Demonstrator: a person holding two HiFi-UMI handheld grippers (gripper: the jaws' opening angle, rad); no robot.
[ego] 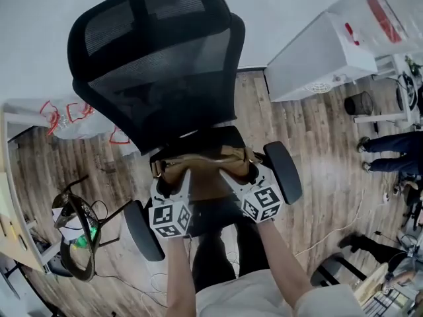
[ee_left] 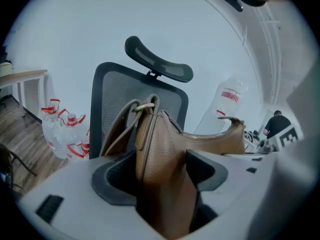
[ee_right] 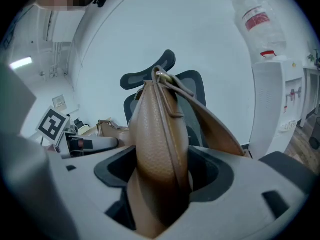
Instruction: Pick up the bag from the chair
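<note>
The fingers (ee_left: pixel 114 180) of the left gripper (ee_left: pixel 165 181) are clamped on one end of the brown bag (ee_left: pixel 161 149). The right gripper (ee_right: pixel 162 179) grips the other end the same way, its fingers (ee_right: pixel 216 176) pressed into the leather. In the head view the bag is stretched between the two, over the seat of the black chair (ego: pixel 158 78) and just in front of its backrest. The strap (ee_right: pixel 210 121) loops loose beside the body. The armrests (ego: pixel 285 170) flank the grippers closely on both sides. Wood floor (ego: pixel 324 144) lies open to the right as far as the white water dispenser (ego: pixel 317 61). On the left, water bottles (ego: pixel 69 121) sit against the wall. A person's legs (ego: pixel 390 144) stand at the far right edge.
</note>
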